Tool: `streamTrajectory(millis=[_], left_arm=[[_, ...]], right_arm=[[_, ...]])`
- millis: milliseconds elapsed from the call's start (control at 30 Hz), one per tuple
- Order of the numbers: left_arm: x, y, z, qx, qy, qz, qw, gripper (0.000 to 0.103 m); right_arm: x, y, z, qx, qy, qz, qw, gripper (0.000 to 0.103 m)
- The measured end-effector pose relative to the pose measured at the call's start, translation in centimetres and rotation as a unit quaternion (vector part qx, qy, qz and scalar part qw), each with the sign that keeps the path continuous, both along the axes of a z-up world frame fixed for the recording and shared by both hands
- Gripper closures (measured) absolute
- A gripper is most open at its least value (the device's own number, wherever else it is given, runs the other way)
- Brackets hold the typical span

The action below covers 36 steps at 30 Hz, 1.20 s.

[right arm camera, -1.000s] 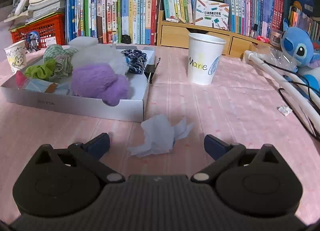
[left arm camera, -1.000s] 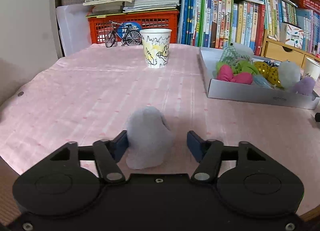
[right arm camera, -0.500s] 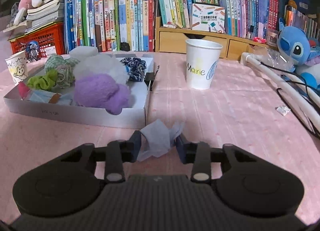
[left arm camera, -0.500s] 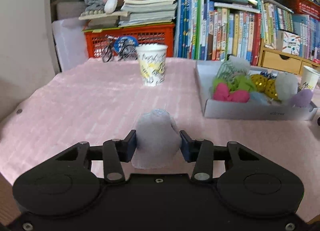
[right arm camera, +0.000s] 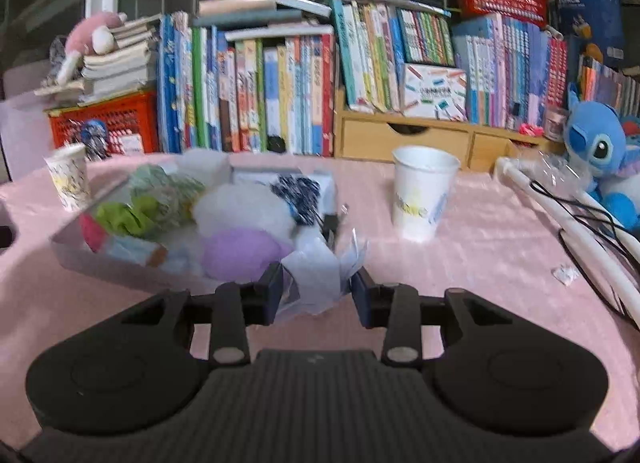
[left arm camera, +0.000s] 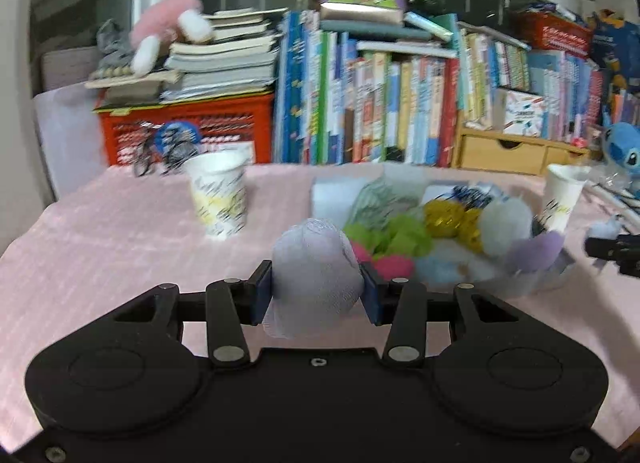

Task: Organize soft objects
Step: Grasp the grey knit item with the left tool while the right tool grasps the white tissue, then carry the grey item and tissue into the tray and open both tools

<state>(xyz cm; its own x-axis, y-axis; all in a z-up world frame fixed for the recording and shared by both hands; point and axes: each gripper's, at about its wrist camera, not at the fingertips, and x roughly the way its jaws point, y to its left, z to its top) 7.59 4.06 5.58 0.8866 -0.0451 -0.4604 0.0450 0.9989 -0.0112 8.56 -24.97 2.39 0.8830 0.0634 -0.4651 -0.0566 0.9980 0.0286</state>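
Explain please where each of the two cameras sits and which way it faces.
Left wrist: sits on the left gripper, looks forward along its fingers, shut on a grey mesh pouf.
Right wrist: sits on the right gripper, looks forward; its fingers pinch a pale blue tissue.
Both views share the grey tray of soft things, two paper cups and the bookshelf.

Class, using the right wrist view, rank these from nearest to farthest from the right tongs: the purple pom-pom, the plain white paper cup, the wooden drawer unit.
1. Purple pom-pom: just ahead-left of the right tongs, in the tray.
2. White paper cup: ahead-right, on the tablecloth.
3. Wooden drawer unit: behind the cup, under the books.
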Motion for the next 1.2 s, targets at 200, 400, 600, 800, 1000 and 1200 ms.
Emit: streamTrajectory(millis=[200,400,600,800,1000,1200], left_arm=[[3.2,-1.7,1.1,0.003,-0.004,-0.024,0.9997,0.06],[7.0,-3.0,0.7,0.002,0.01,-0.032,0.9995,0.06],[10.5,-3.6,-0.2,0.005,0.024,-0.03,0.9993,0.06],[13.2,-3.6,-1.1,0.004,0.031,-0.03,0.9991,0.06],[15.6,-3.6,-1.8,0.006,0.048,-0.032,0.9983,0.06],[18.0,-3.2,-2.2,0.0,0.065,-0.028,0.9975,0.06]], right_arm=[[1.0,1.8,1.2,0.019,-0.01,0.03,0.999,0.06],[2.7,4.2,1.9,0.022,-0.024,0.054,0.998,0.06],[4.8,6.3,1.9,0.023,-0.024,0.076,0.997,0.06],[6.5,7.6,1.2,0.021,-0.014,0.087,0.996,0.06],[8.3,8.5,0.3,0.02,0.006,0.093,0.995,0.06],[9.4,9.6,-0.3,0.005,0.014,0.104,0.994,0.06]])
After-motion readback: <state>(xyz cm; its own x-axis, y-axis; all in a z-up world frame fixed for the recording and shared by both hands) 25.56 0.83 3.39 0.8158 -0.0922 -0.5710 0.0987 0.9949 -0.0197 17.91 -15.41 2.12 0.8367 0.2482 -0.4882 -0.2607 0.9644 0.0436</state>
